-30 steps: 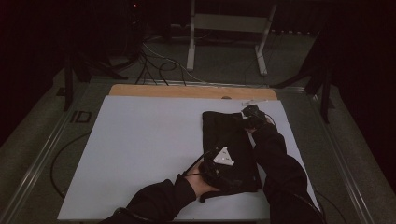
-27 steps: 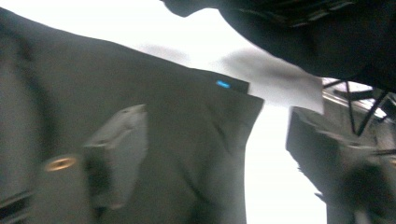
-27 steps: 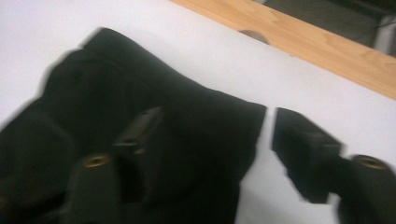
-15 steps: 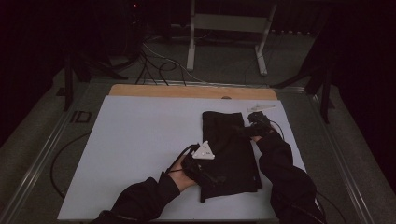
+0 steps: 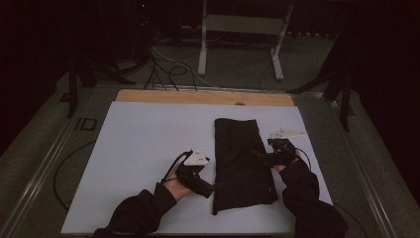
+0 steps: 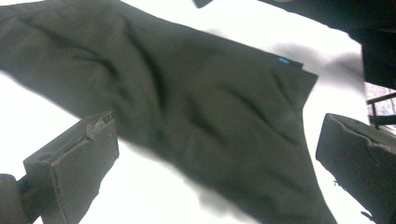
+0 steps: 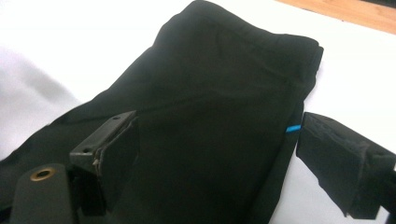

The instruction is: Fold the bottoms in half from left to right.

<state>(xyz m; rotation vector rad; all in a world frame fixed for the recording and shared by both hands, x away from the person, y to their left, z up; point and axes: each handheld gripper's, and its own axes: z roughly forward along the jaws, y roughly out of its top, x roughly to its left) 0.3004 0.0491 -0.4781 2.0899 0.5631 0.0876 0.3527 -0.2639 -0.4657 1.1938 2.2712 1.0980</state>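
Lying flat under dim light, a white sheet covers most of the table, with a strip of bare wood showing along its far edge. Around it the room is dark: a grey floor, a tangle of cables at the far left, and a pale metal stand behind the table.

On the left side of the sheet, a dark-sleeved forearm comes in from the near edge, and the hand holds the left gripper low, pointing toward the near left edge of a black garment. A pale three-cornered plate sits on top of it. In the left gripper view its two blocky black jaws stand wide apart, with nothing between them but the garment lying beyond on the white.

The garment is soft, matte cloth folded into a long rectangle, running from the near side toward the far edge, right of the sheet's centre. Shallow creases cross it, and a small blue tag marks one seam.

At the garment's right edge sits the right gripper, held by another dark-sleeved arm. In the right gripper view its jaws are spread, one over the cloth and one just off its edge above the white sheet, clamping nothing.
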